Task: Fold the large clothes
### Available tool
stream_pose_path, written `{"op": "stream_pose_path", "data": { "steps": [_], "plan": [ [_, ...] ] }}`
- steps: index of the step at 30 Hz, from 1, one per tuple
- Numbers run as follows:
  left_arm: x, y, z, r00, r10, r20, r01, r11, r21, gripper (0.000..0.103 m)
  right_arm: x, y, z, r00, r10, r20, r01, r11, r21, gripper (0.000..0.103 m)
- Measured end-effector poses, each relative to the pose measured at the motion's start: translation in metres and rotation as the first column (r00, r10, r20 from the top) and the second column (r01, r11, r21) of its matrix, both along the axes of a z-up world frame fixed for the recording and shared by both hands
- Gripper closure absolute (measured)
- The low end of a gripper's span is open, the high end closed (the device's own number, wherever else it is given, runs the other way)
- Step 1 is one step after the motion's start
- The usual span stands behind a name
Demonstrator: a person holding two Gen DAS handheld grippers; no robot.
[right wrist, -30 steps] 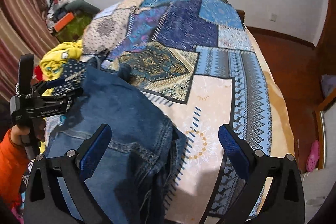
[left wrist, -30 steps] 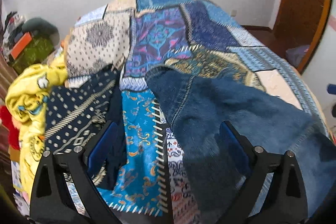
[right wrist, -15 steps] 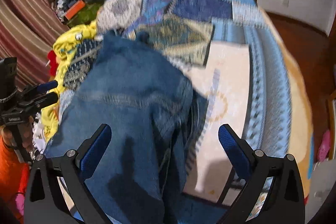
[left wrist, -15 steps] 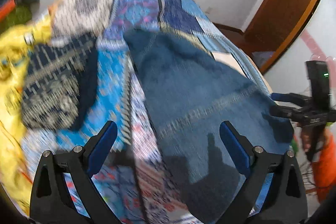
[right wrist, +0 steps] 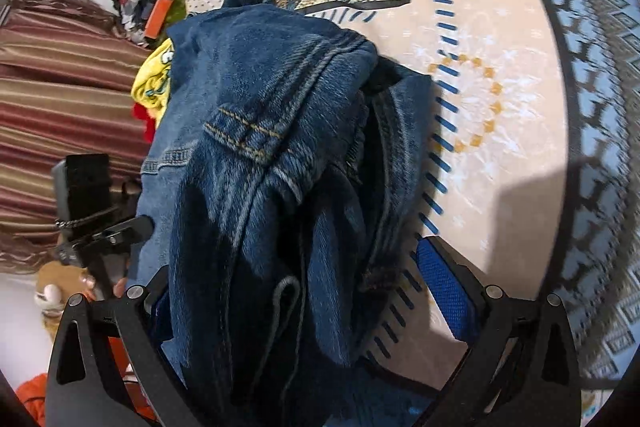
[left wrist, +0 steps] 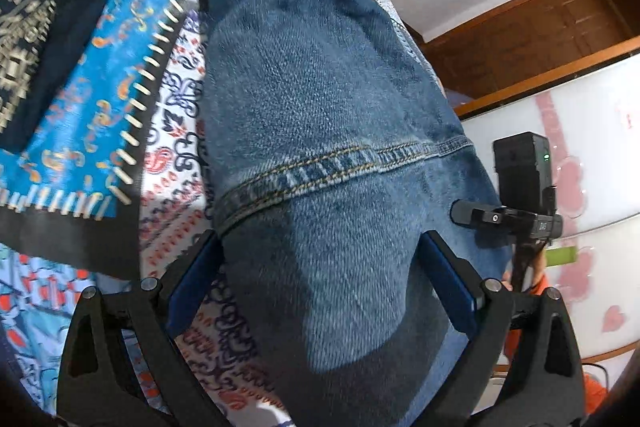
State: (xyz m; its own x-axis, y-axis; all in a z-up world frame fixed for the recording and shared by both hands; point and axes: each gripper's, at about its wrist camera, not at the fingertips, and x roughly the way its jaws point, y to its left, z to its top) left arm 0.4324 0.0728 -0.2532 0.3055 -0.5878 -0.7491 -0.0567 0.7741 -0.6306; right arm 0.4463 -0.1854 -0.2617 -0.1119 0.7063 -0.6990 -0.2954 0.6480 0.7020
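Observation:
A large blue denim garment (left wrist: pixel 320 87) lies lengthwise on the patchwork bedspread (left wrist: pixel 100 87), with a stitched seam across it. My left gripper (left wrist: pixel 320 283) hangs open just above its near end, and the cloth fills the gap between the jaws. In the right wrist view the same denim (right wrist: pixel 260 87) is bunched in thick folds with a pocket flap on top. My right gripper (right wrist: pixel 300 291) is open around that bunch; its left finger is partly hidden by cloth. Each view shows the other gripper beside the denim: the right one (left wrist: pixel 508 219), the left one (right wrist: pixel 104 231).
A dark patterned garment (left wrist: pixel 32 7) lies left of the denim, and a yellow garment (right wrist: pixel 154 79) sits beyond it. A striped curtain (right wrist: pixel 60 87) hangs by the bed's left side. Bare bedspread (right wrist: pixel 500 47) stretches to the right. An orange sleeve (right wrist: pixel 36 399) shows low down.
Both grippers have dropped toward the near end of the denim and tilted down, so it now fills both views. The jaws stayed wide throughout.

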Motion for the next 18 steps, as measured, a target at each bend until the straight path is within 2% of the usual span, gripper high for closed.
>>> {"op": "stream_pose_path", "data": {
  "steps": [2, 5, 7, 9, 10, 14, 18],
  "plan": [
    [0.003, -0.003, -0.002, 1.0, 0.005, -0.003, -0.006, 1.0, -0.013, 0.005, 0.002, 0.005, -0.003, 1.0, 0.0, -0.02, 0.001, 1.0, 0.029, 0.002],
    [0.001, -0.006, -0.001, 1.0, 0.008, 0.014, -0.008, 1.0, -0.005, 0.011, 0.0, 0.01, -0.003, 1.0, -0.007, -0.021, 0.007, 0.999, 0.043, 0.009],
    [-0.002, -0.007, 0.002, 1.0, 0.011, 0.024, -0.011, 1.0, 0.003, 0.018, -0.002, 0.01, -0.001, 1.0, -0.016, -0.016, 0.017, 0.999, 0.038, 0.017],
    [-0.004, -0.003, 0.007, 0.999, 0.011, 0.036, -0.011, 1.0, 0.015, 0.029, -0.003, 0.006, 0.001, 0.999, -0.03, -0.017, 0.031, 0.999, 0.041, 0.03],
    [-0.005, -0.004, 0.011, 0.999, 0.008, 0.048, -0.009, 1.0, 0.026, 0.034, -0.005, 0.005, 0.004, 0.999, -0.043, -0.014, 0.043, 0.998, 0.039, 0.033],
    [-0.005, -0.015, 0.03, 0.995, -0.011, 0.095, 0.005, 0.997, 0.072, 0.044, -0.013, 0.008, 0.02, 0.997, -0.081, 0.015, 0.081, 0.997, 0.005, 0.05],
    [-0.005, -0.011, 0.053, 0.989, -0.015, 0.146, 0.005, 0.998, 0.068, 0.051, -0.016, 0.013, 0.044, 0.993, -0.086, 0.077, 0.088, 0.996, -0.023, 0.062]
  ]
}}
